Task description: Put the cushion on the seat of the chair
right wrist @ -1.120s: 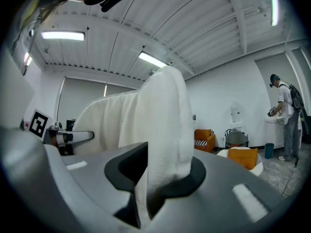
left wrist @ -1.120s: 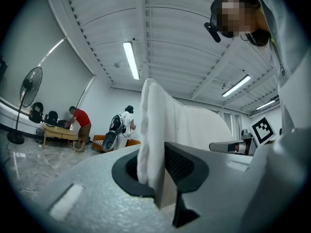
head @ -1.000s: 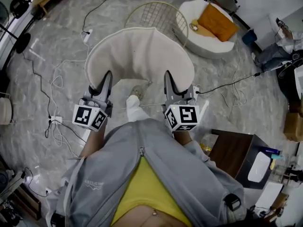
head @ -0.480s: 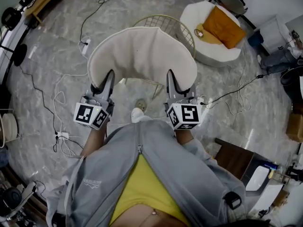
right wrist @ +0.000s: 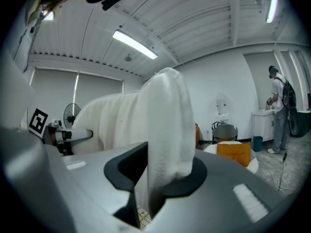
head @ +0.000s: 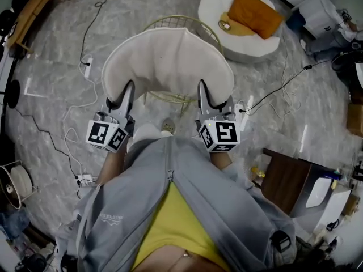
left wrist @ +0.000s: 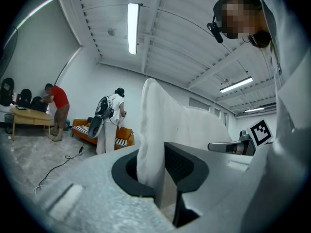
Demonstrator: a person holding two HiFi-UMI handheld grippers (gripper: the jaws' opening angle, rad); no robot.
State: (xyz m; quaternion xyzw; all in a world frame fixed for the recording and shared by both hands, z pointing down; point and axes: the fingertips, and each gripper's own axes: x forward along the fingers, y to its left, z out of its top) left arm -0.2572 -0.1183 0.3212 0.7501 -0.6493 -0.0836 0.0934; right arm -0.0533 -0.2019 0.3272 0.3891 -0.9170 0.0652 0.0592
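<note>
- Right now the cream cushion [head: 167, 61] hangs in the air over the wire chair [head: 170, 22] and hides nearly all of its seat. It has not been set down yet.
- The left gripper [head: 127, 90] is clamped on one near corner of the cushion and the right gripper [head: 203, 90] on the other. Each gripper view shows fabric pinched between the jaws.
- Both bites look shallow, right at the edge. A jerk or a snag could pull the fabric out of one, and that side would drop.
- With the seat hidden underneath, the cushion could land off-centre. Its far edge could also ride up on the chair's back rim and leave it tilted.
- Cables [head: 72, 140] lie on the floor near the person's feet, so a step forward could catch one.
</note>
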